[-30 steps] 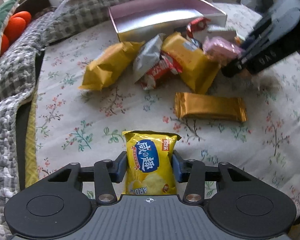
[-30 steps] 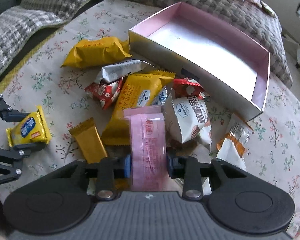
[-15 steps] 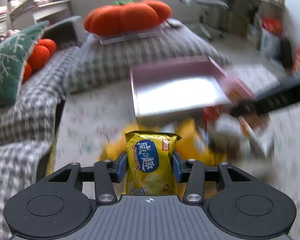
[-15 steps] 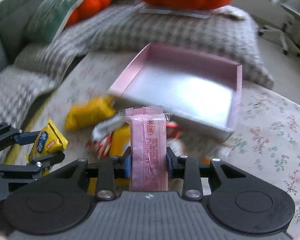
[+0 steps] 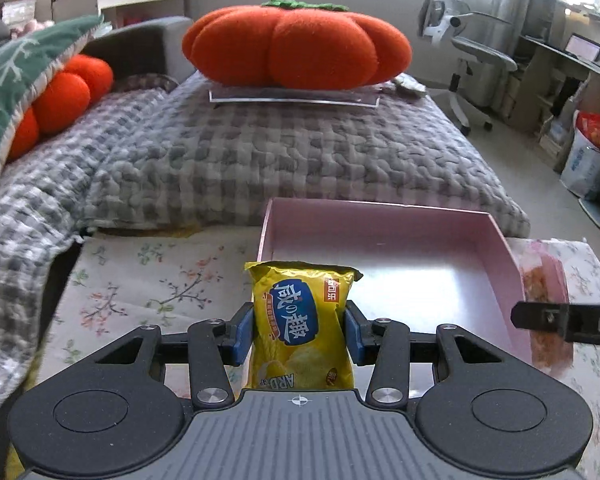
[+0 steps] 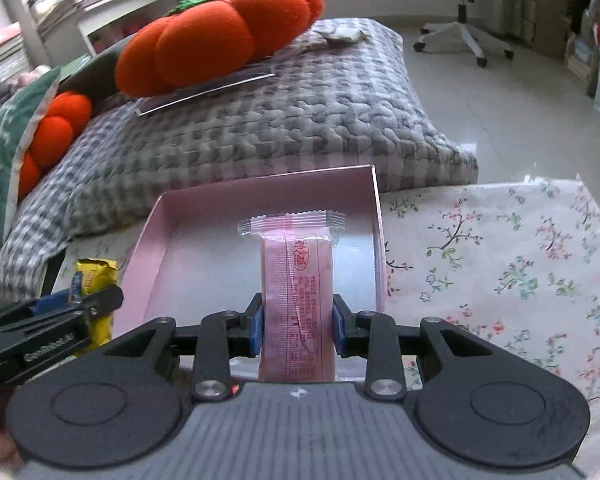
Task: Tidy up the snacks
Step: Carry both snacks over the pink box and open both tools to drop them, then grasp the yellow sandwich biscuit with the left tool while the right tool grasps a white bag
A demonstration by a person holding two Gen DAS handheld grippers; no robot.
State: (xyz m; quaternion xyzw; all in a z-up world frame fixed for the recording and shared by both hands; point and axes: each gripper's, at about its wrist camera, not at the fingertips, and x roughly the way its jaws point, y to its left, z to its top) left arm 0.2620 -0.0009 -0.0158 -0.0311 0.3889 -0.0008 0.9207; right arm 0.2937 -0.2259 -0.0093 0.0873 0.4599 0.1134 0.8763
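My left gripper (image 5: 299, 330) is shut on a yellow chip packet (image 5: 300, 320) and holds it at the near left corner of the empty pink box (image 5: 496, 256). My right gripper (image 6: 298, 322) is shut on a pink wrapped snack bar (image 6: 298, 300) and holds it over the near right part of the pink box (image 6: 148, 252). The right gripper with its pink bar (image 5: 546, 296) shows at the right in the left wrist view. The left gripper (image 6: 52, 320) with the yellow packet (image 6: 94, 280) shows at the left in the right wrist view. The snack pile is out of view.
The box lies on a floral cloth (image 6: 500, 248). Behind it is a grey checked quilt (image 5: 300, 152) with an orange pumpkin cushion (image 5: 296, 48). A green pillow (image 5: 4, 88) is at the left. An office chair (image 5: 472, 60) and desk clutter stand at the right.
Both grippers lifted their snacks off the cloth and moved forward over the pile to the pink box. The views tilted up, so the pile dropped out of sight.
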